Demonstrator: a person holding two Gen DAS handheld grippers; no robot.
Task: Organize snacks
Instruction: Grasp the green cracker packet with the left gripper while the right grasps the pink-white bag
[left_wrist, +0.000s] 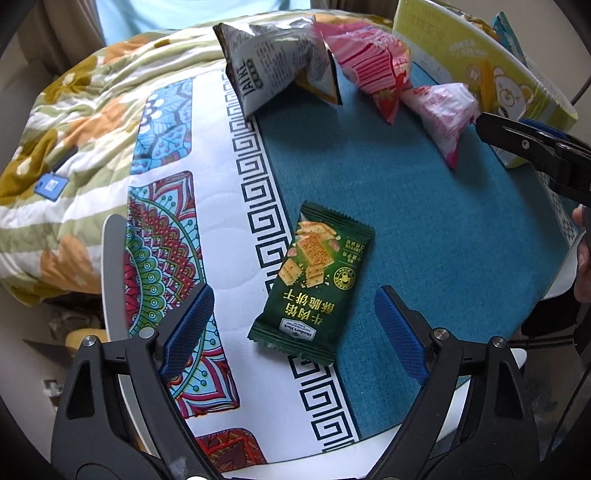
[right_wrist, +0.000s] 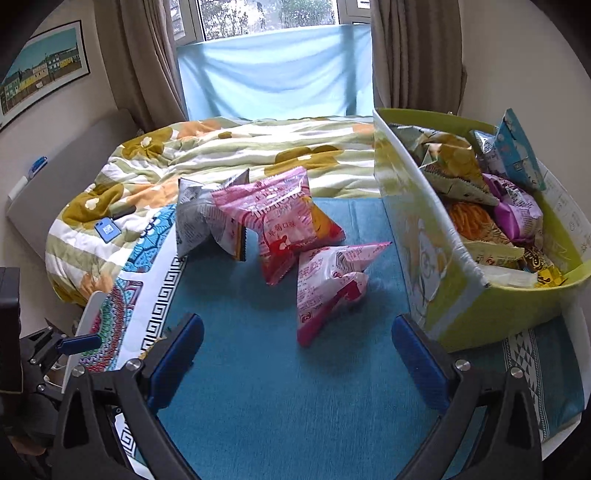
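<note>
a dark green cracker packet lies flat at my centre; at twelve o'clock a grey bag, two pink bags, and a yellow-green box full of snacks.

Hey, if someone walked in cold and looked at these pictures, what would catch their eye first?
Probably the dark green cracker packet lying flat and alone on the blue mat, straight ahead of the open left gripper. Next, the yellow-green box at the right, heaped with snack bags, and the pink bags beside it, in front of the open right gripper.
</note>
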